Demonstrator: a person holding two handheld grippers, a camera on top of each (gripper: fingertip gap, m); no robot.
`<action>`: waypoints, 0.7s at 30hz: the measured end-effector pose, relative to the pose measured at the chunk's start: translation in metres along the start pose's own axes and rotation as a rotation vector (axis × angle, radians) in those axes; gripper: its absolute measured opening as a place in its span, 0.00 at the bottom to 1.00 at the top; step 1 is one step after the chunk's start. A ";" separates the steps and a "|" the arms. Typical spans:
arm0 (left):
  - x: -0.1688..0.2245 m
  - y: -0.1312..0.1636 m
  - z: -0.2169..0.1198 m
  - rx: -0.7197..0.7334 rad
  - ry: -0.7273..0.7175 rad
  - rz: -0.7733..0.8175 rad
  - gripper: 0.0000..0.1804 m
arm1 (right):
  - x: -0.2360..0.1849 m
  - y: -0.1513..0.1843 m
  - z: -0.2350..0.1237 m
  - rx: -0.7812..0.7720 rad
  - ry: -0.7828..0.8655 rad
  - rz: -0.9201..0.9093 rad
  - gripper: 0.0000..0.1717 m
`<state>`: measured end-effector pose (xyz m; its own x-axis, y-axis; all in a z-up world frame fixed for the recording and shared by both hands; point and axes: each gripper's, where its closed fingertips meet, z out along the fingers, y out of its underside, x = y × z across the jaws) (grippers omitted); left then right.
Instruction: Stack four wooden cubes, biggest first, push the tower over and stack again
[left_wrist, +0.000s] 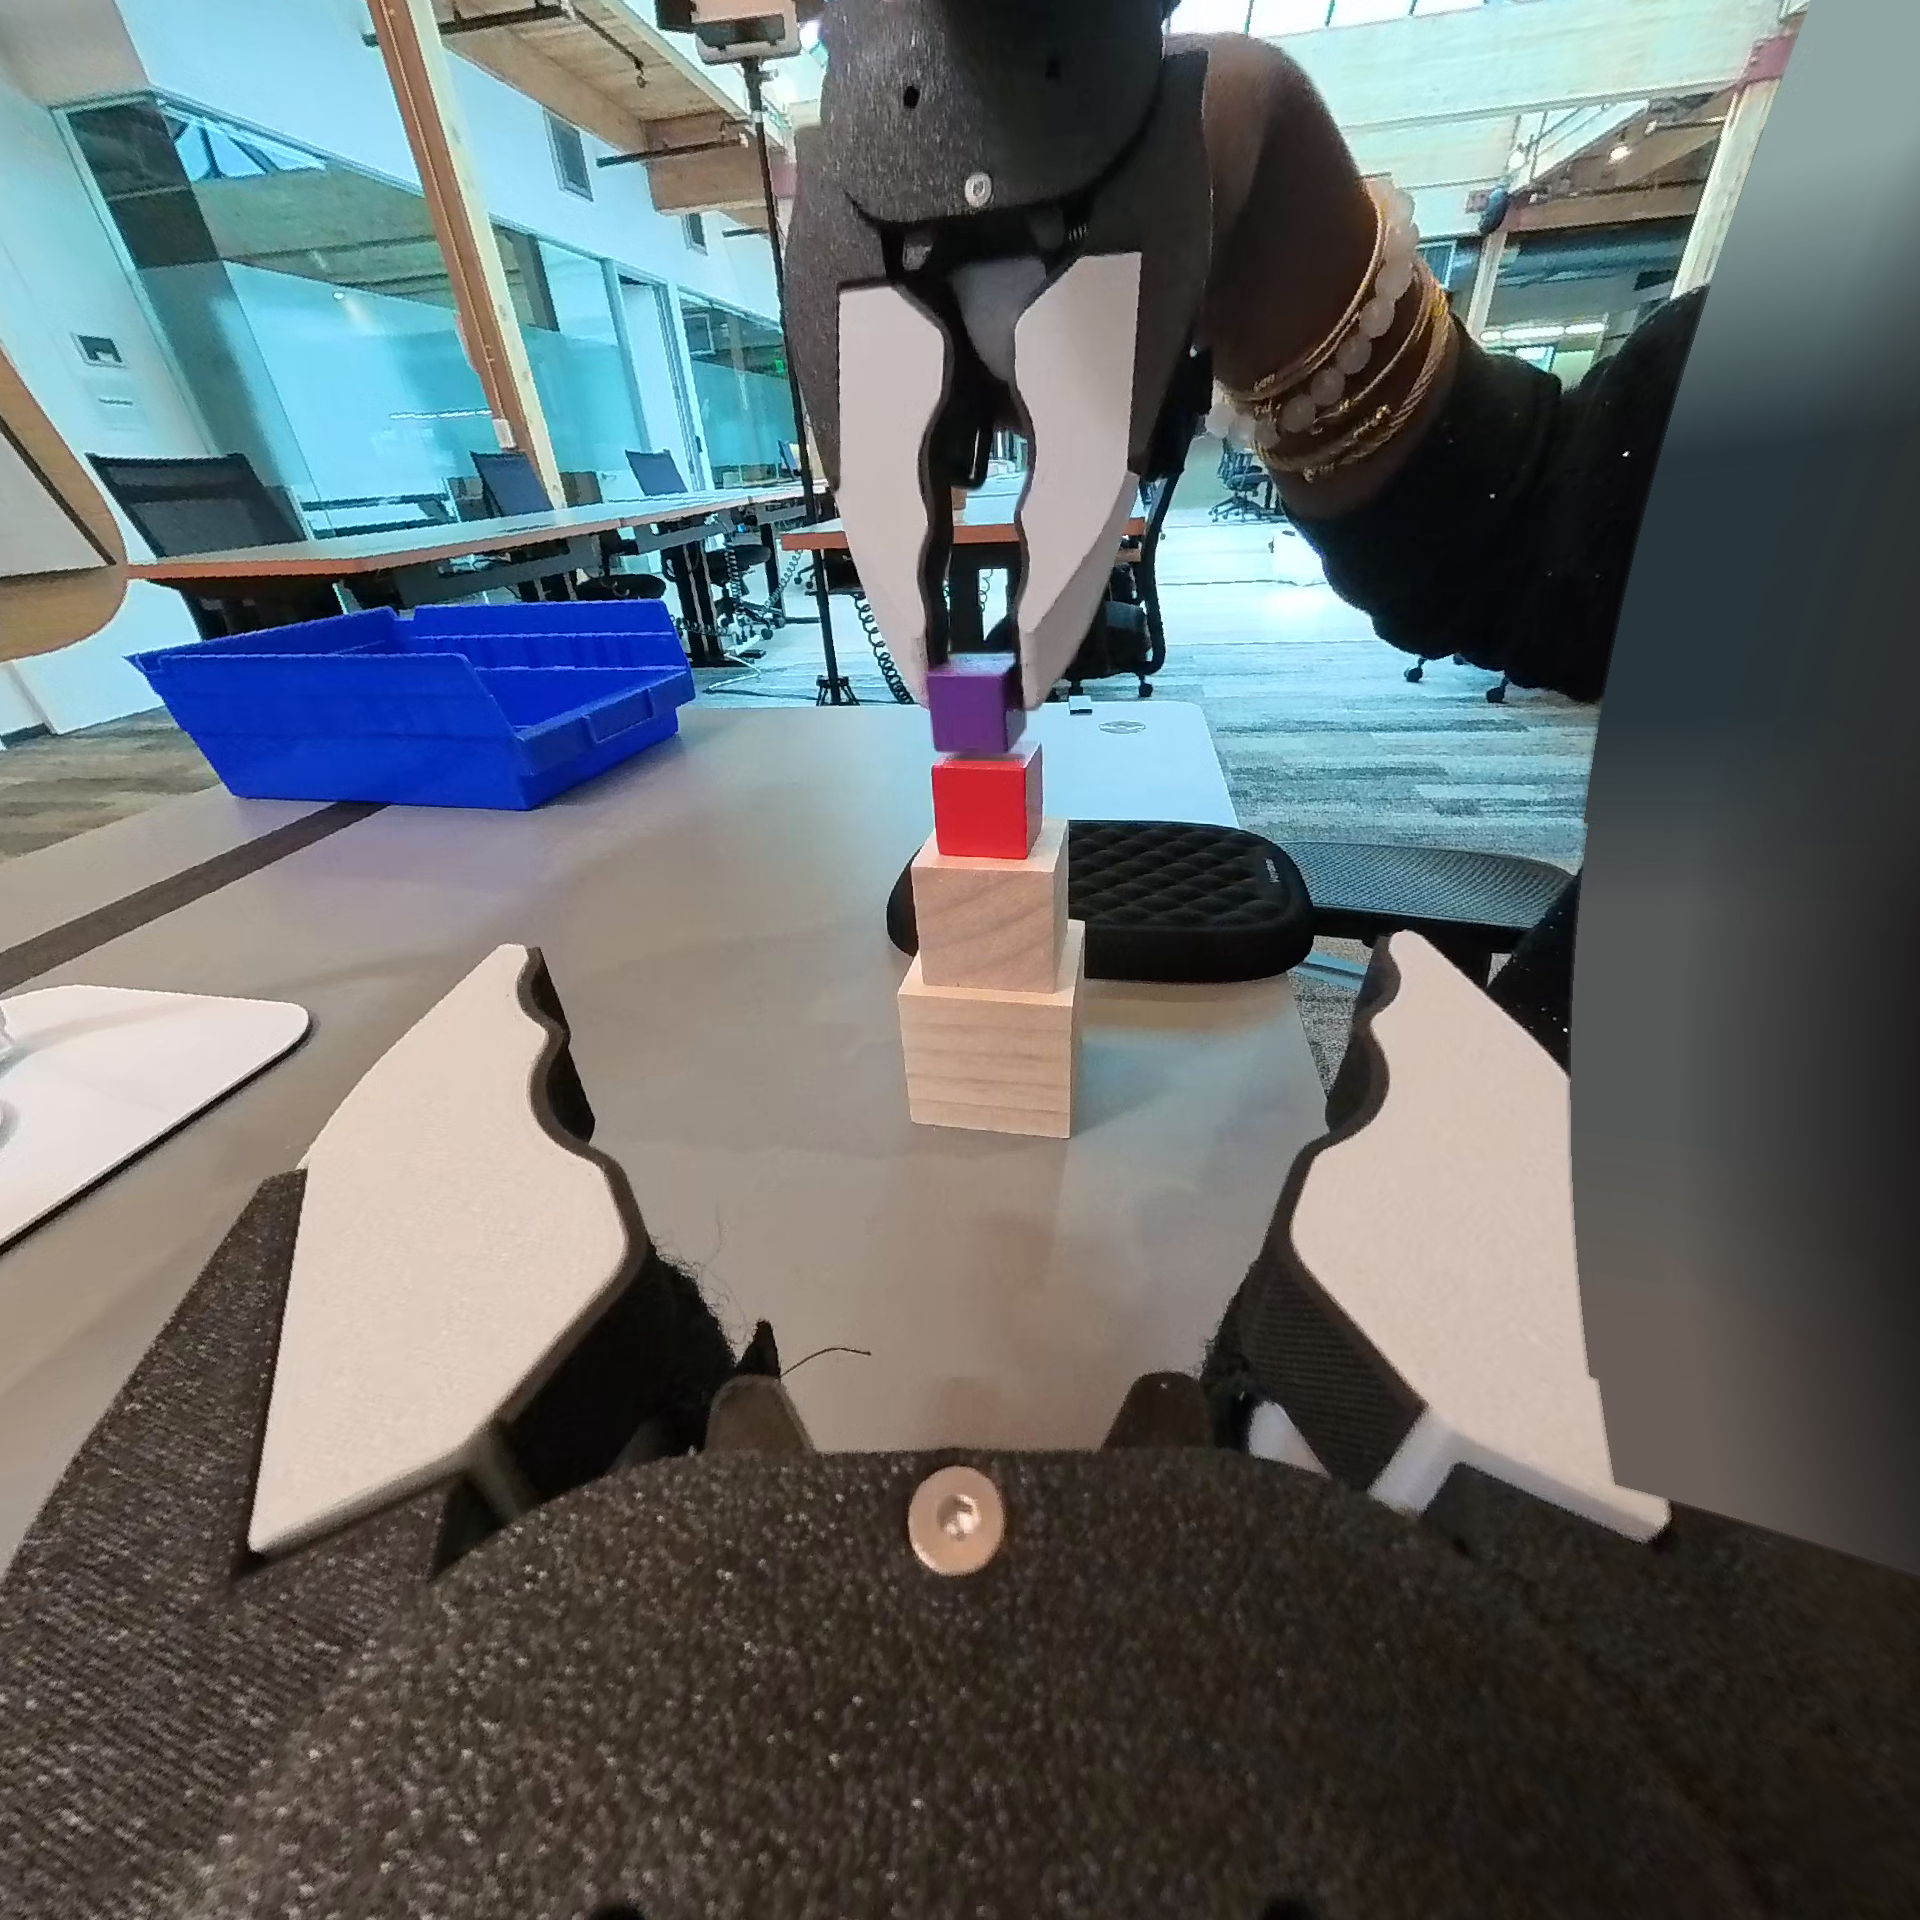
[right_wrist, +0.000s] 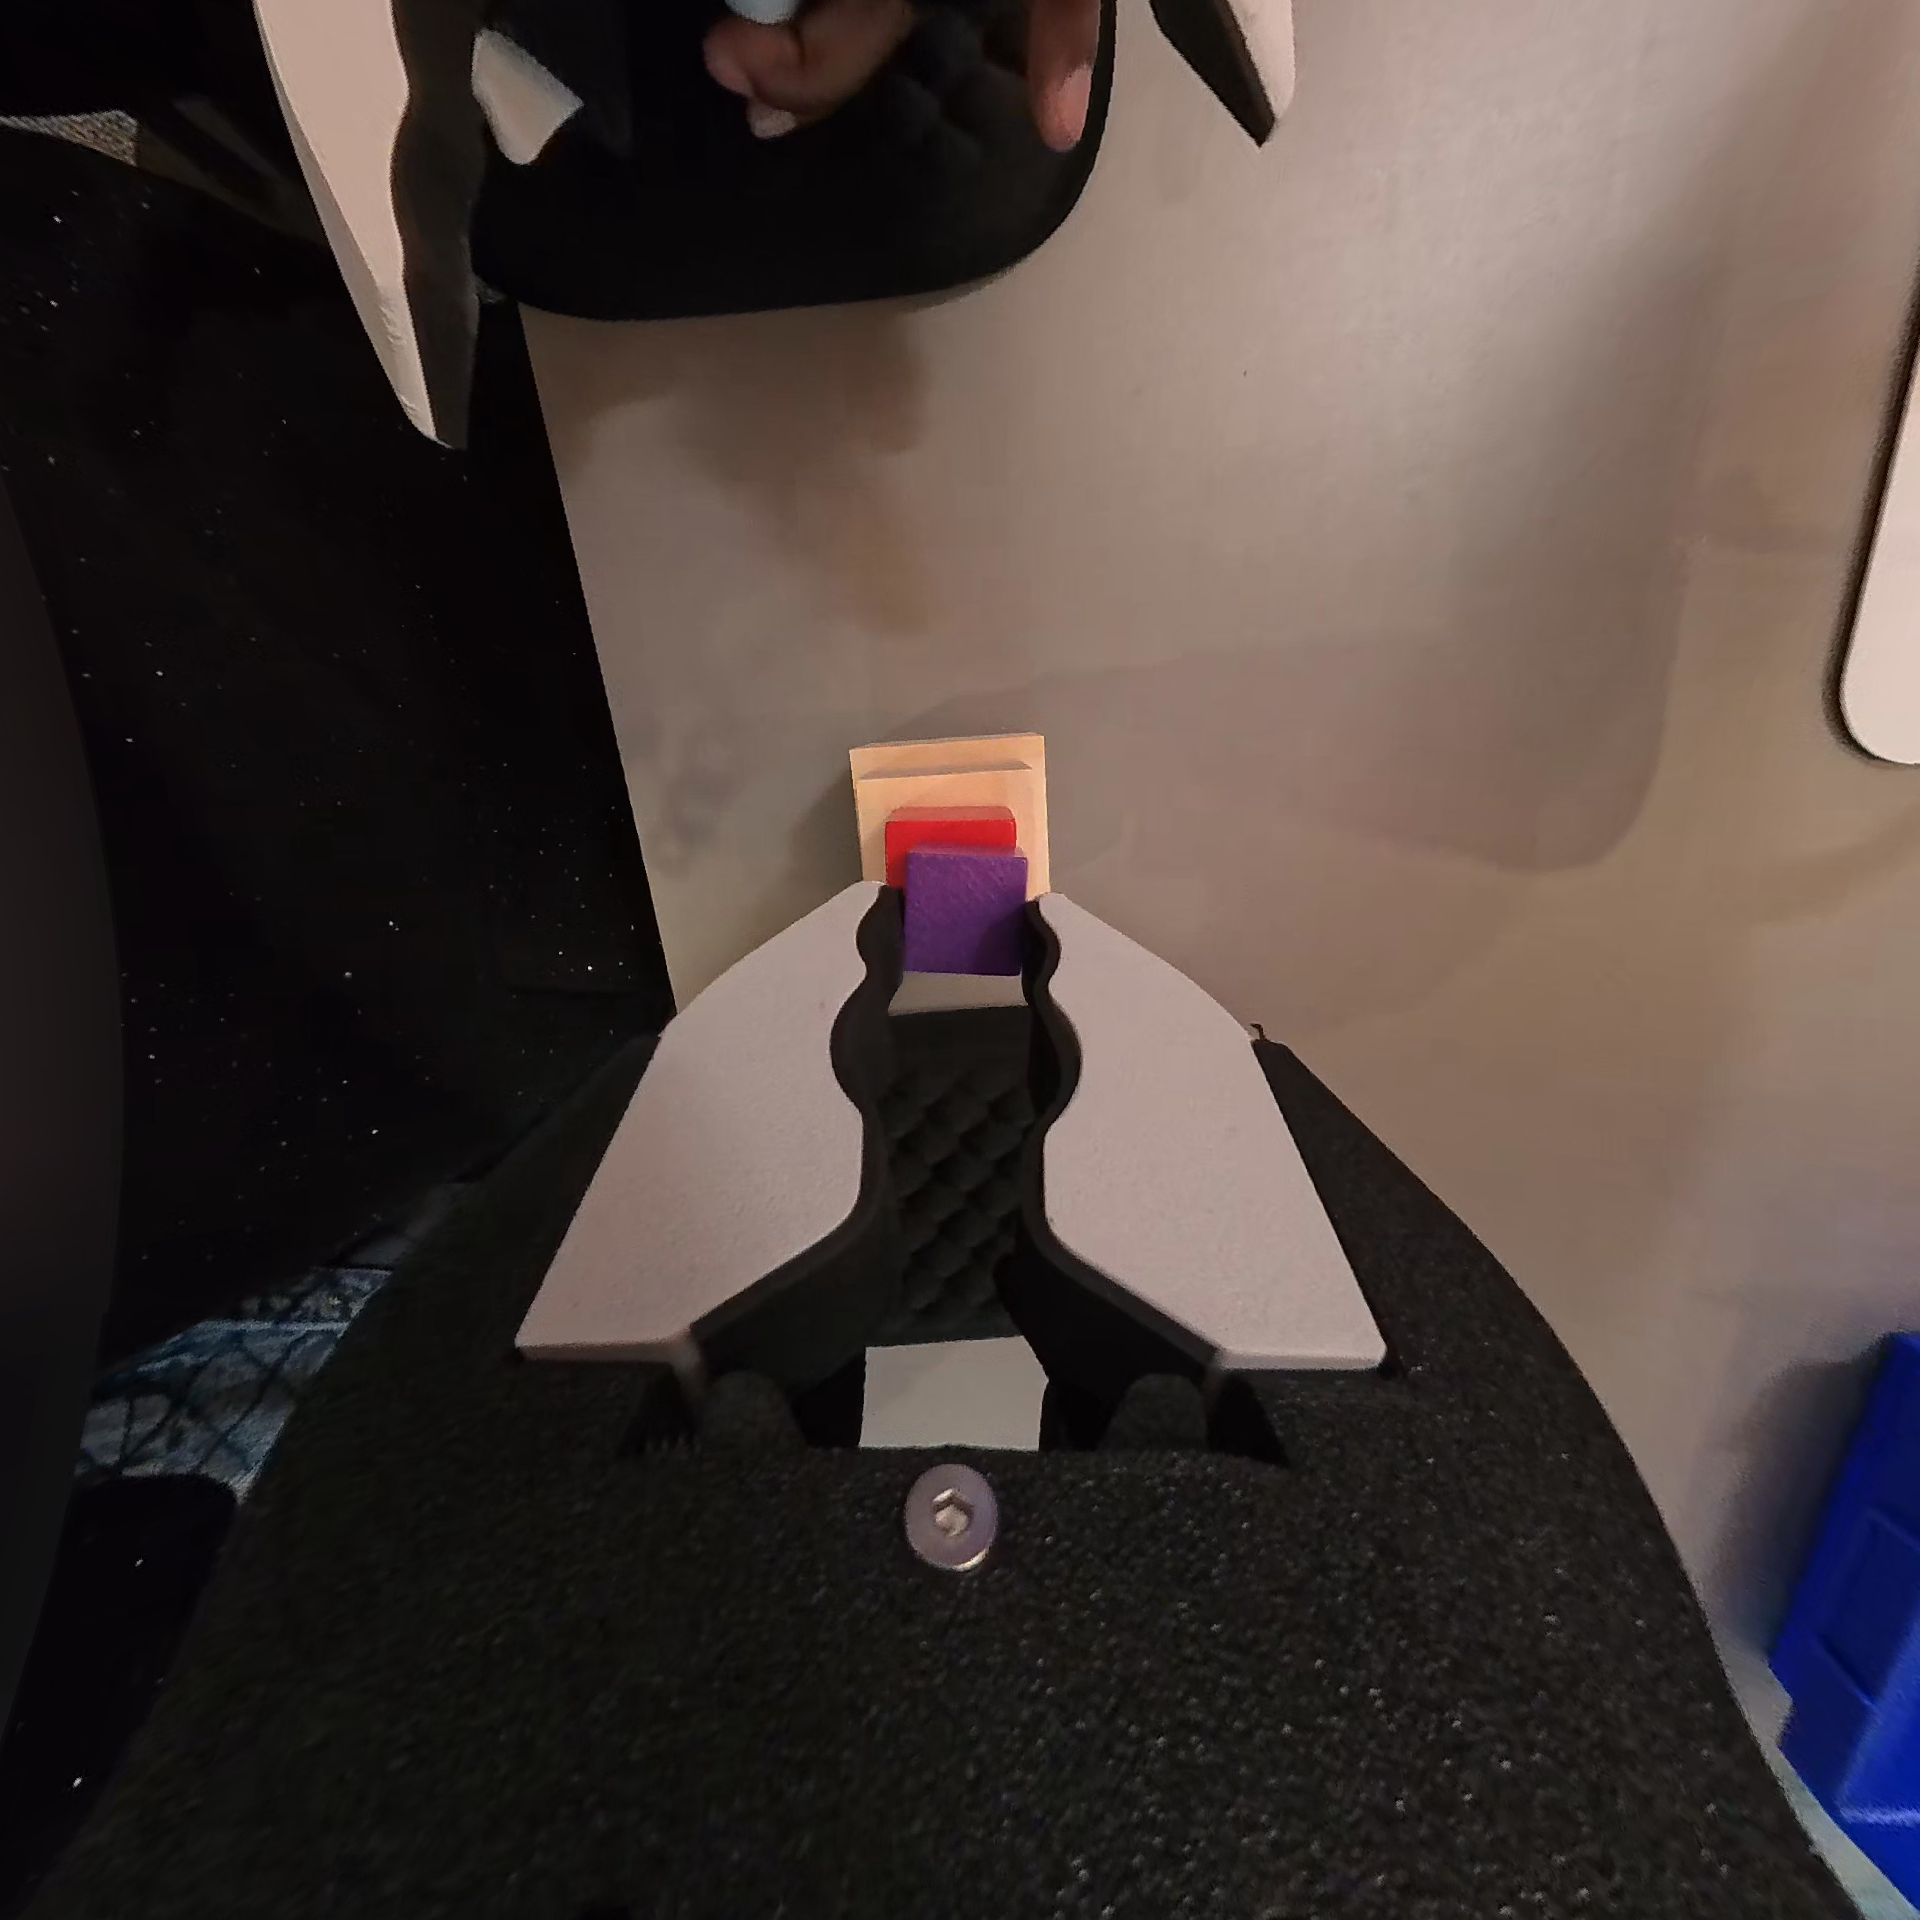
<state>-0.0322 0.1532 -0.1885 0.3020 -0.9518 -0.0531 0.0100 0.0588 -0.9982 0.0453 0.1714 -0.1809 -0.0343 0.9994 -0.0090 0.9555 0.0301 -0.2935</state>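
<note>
A stack stands on the grey table (left_wrist: 644, 1018): a large pale wooden cube (left_wrist: 987, 1060) at the bottom, a smaller wooden cube (left_wrist: 987, 904) on it, and a red cube (left_wrist: 985, 802) on top. My right gripper (left_wrist: 971, 665) comes down from above, shut on a purple cube (left_wrist: 971, 709) and holding it right at the red cube's top. In the right wrist view the purple cube (right_wrist: 964, 912) sits between both pads of the right gripper (right_wrist: 961, 904), over the red cube (right_wrist: 948, 831) and the wooden cubes (right_wrist: 948, 774). My left gripper (left_wrist: 956, 997) is wide open and empty, low on the table in front of the stack.
A blue plastic bin (left_wrist: 416, 701) stands at the back left of the table. A black quilted pad (left_wrist: 1174, 899) lies just behind the stack. A white flat base (left_wrist: 125, 1091) lies at the left. A person's arm with bracelets (left_wrist: 1340, 353) holds the right gripper. Tip to tip, the grippers are about 10 centimeters apart.
</note>
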 end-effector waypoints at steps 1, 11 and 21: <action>0.000 0.000 0.000 0.000 0.000 0.000 0.77 | 0.000 0.000 0.001 0.000 -0.003 0.000 0.13; 0.000 0.000 0.000 0.002 0.000 -0.002 0.77 | -0.002 0.001 0.003 0.005 -0.018 0.005 0.16; -0.001 0.000 0.000 -0.002 -0.001 0.001 0.77 | 0.002 -0.010 -0.007 0.164 0.054 0.007 0.34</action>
<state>-0.0327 0.1537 -0.1886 0.3030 -0.9515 -0.0539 0.0082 0.0591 -0.9982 0.0379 0.1735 -0.1714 -0.0080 0.9992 0.0388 0.8950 0.0245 -0.4454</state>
